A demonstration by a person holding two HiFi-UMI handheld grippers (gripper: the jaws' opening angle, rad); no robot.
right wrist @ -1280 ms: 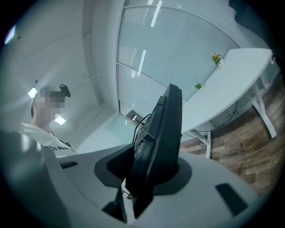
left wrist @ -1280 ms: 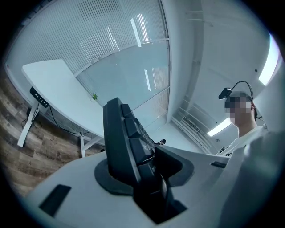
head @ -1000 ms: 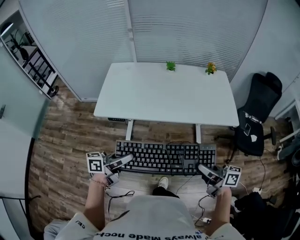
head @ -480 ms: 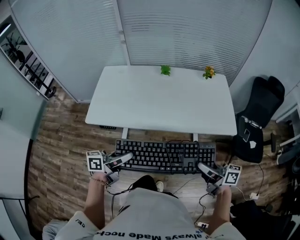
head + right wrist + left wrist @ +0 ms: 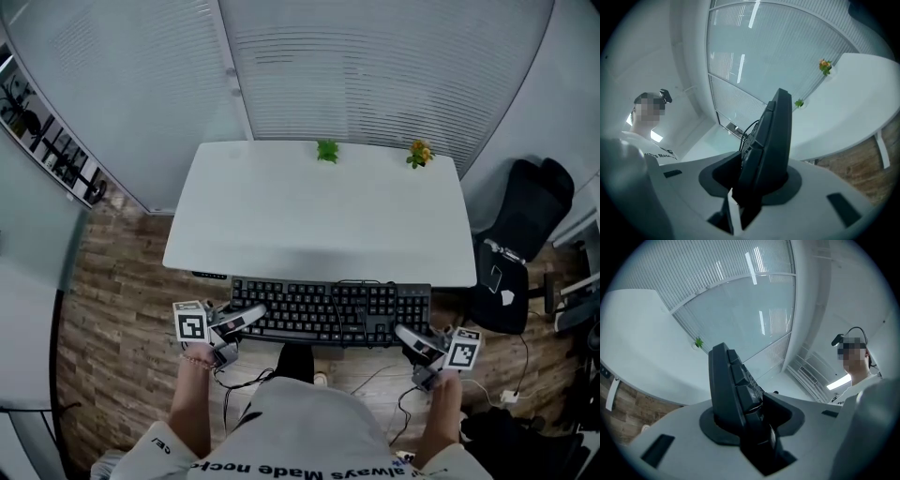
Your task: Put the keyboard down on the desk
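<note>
Right now we carry the keyboard (image 5: 330, 312) by its two short ends in the air, over the wooden floor (image 5: 122, 281) and just in front of the near edge of the desk (image 5: 319, 211). The left gripper (image 5: 251, 317) is clamped on its left end and the right gripper (image 5: 405, 335) on its right end. We judge the main risk to be that thin, end-only hold: if either pinch slips, that end drops and the board swings or falls. We could also knock its far edge against the desk's rim if we come in too low. The loose black cable (image 5: 360, 298) lying across the keys may slide off and snag. Pushing too far back could upset the green plant (image 5: 326, 150) or the yellow-flowered plant (image 5: 419, 153). We cannot tell from above whether the keyboard sits higher than the desktop. Its underside is hidden, our body covers the floor below, and where the cable ends is unclear.
</note>
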